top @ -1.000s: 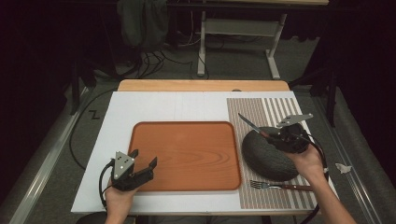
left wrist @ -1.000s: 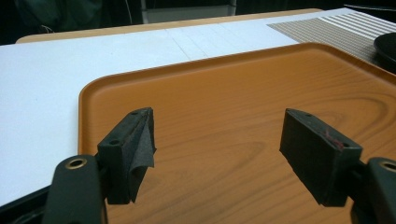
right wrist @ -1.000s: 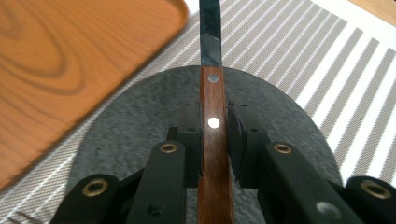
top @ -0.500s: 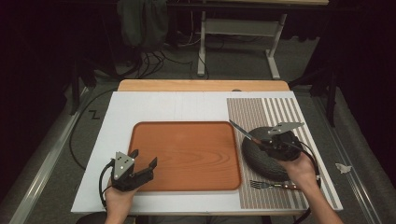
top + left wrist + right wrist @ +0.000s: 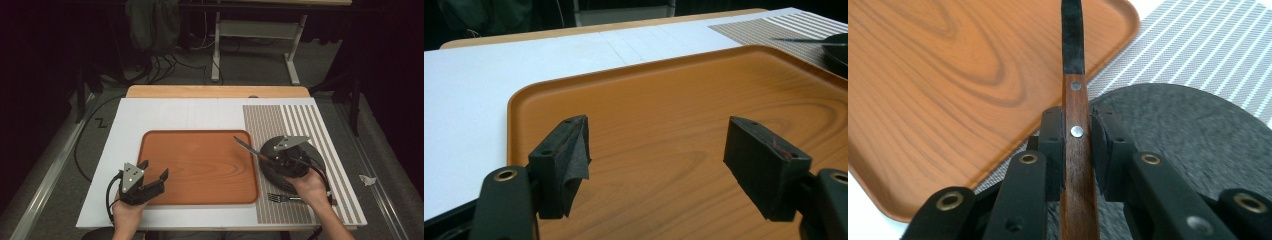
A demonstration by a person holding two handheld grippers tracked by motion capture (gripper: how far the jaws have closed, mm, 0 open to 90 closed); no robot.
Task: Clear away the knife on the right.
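From my seat I had the right gripper [image 5: 274, 159] pinching one knife [image 5: 1074, 90] by its wooden handle, both pads pressed flat against the riveted grip, the dark blade reaching out over the striped placemat [image 5: 320, 135] toward the right edge of the wooden tray [image 5: 200, 167]. The gripper hung above one dark round plate [image 5: 272, 175], which sat on the mat near the table's right edge; as far as I could see nothing lay on the plate, though my hand and the gripper covered much of it. One fork [image 5: 280, 198] lay on the mat just in front of the plate, close to the table's front edge, tines toward the tray. The single tray sat in the middle of the white table [image 5: 150, 115] and held nothing. My left gripper [image 5: 156, 176] rested at the tray's front left corner with its jaws spread wide, nothing between them, their pads over the tray's wood. Between the knife's tip and the tray's surface stood the tray's raised rim alone. Beyond the far edge of the table I could make out what was probably a desk frame [image 5: 255, 45] and some cables on the floor, all very dim.
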